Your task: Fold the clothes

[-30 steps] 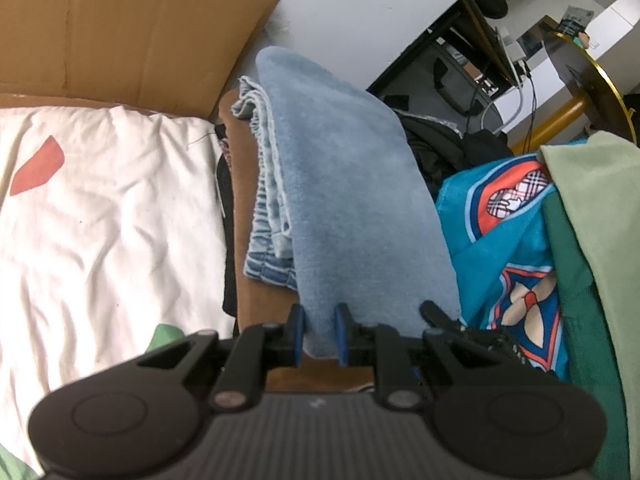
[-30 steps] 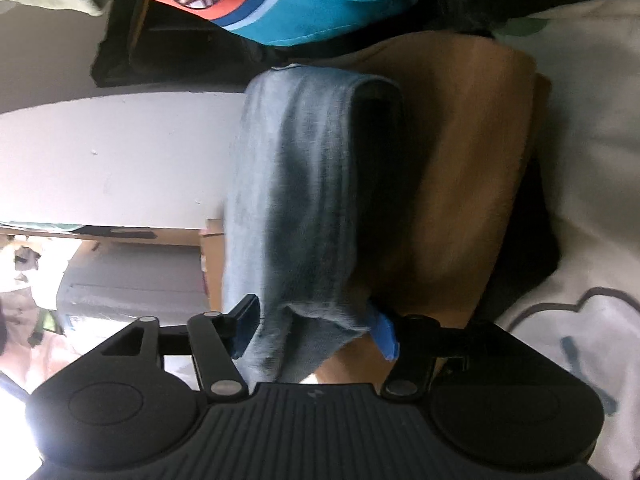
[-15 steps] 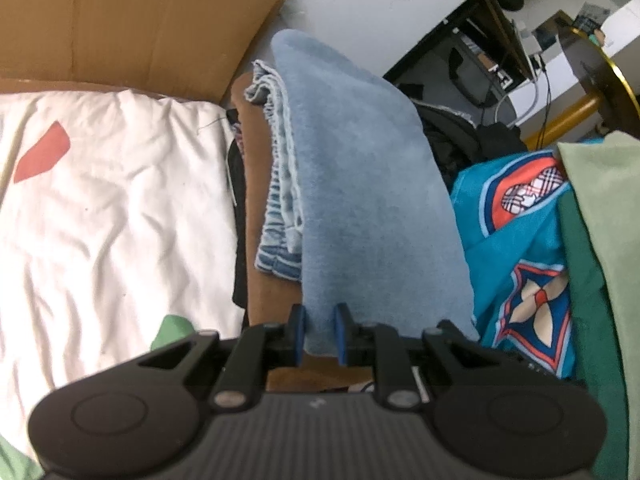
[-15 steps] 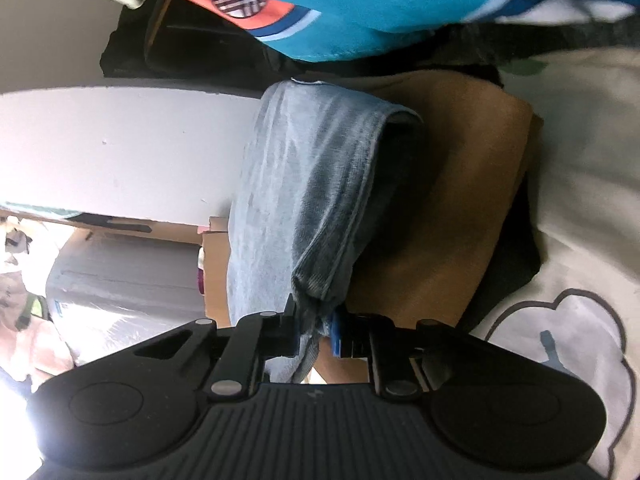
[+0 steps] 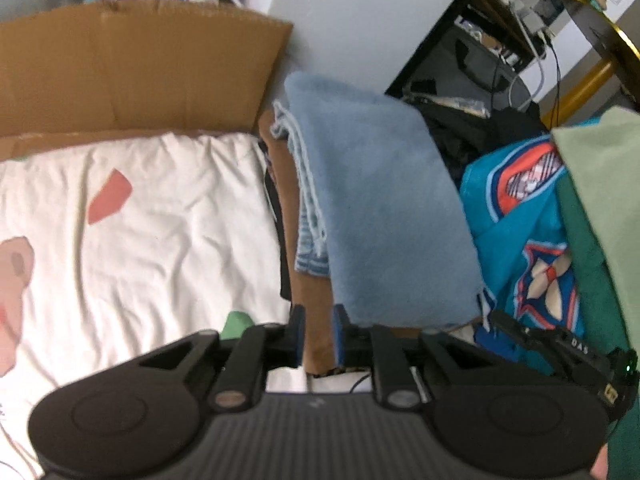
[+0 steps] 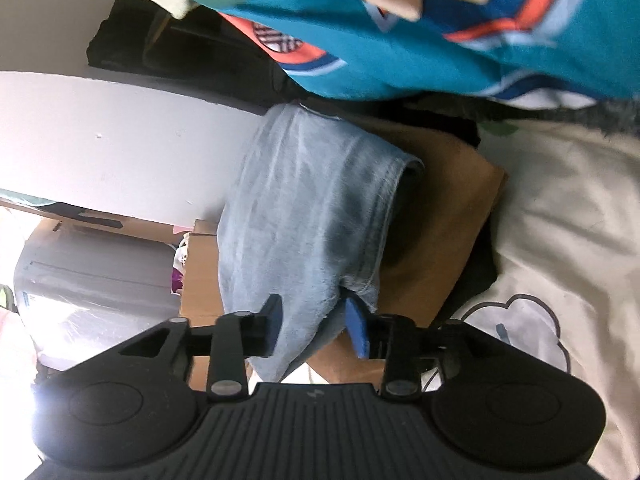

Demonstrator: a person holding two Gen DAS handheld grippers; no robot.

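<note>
A folded light-blue denim garment (image 5: 380,208) lies on top of a brown garment (image 5: 314,292), at the edge of a white printed bedsheet (image 5: 140,220). My left gripper (image 5: 319,330) hangs just before the blue garment's near edge. Its jaws are narrow and opening, with only the brown cloth showing through the gap. In the right wrist view, a corner of the blue garment (image 6: 312,208) hangs between the blue pads of my right gripper (image 6: 314,324). Its jaws are opening and stand apart around that corner. The brown garment (image 6: 440,216) lies beneath.
A cardboard flap (image 5: 132,68) stands behind the sheet. A teal patterned garment (image 5: 520,220) and green clothes (image 5: 600,184) are piled to the right. Dark clothing shows under the brown piece. A white panel (image 6: 120,132) rises beside the stack.
Both grippers rose and drew back from the stack. The left fingers came off the blue garment's edge. The right jaws shut on its corner, then spread apart again.
</note>
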